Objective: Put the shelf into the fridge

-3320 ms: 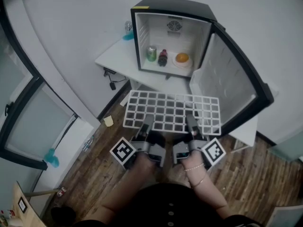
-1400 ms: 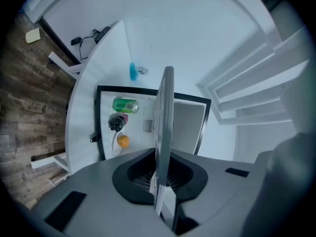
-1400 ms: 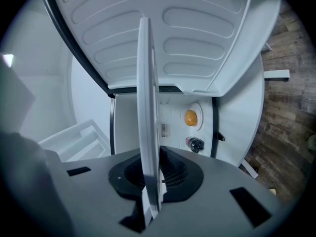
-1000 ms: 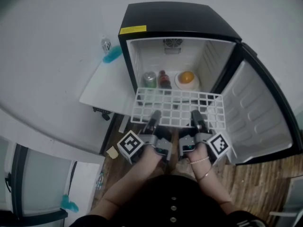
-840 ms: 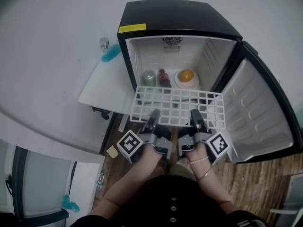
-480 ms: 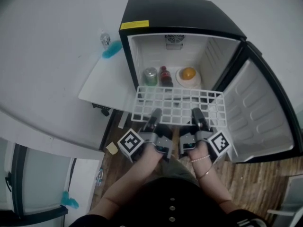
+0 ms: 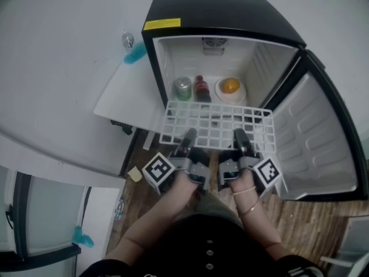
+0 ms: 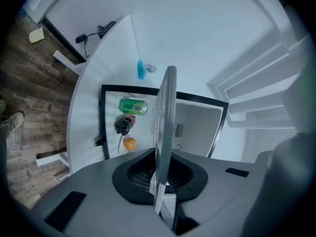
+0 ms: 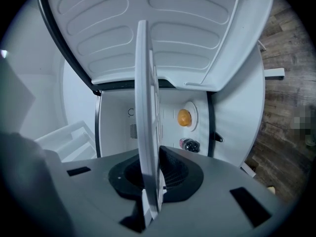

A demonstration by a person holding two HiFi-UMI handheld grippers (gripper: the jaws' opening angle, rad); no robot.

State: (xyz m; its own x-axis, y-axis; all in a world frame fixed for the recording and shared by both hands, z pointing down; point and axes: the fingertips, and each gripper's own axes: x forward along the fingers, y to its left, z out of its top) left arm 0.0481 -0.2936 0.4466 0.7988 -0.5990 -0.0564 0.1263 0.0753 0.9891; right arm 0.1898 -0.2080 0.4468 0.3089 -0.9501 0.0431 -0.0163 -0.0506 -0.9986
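Fridge (image 7: 219, 10) mouth open; door (image 7: 317, 137) swung wide right, clear of the opening. Cavity floor taken by a row: green can (image 7: 183, 88), dark bottle (image 7: 202, 88), orange (image 7: 230, 85) on plate (image 7: 221, 93). Room above them free. Shelf (image 7: 216, 126) spans nearly the opening's width.

Wall (image 7: 63, 45): painted plain white, evenly lit.
Floor (image 7: 323, 218): laid in dark wood planks.
Table (image 7: 121, 100): white, set against the wall.
Glazed panel (image 7: 49, 212): dark-framed, seen at lower left.
Plug (image 8: 81, 37): black, seen below the table edge.
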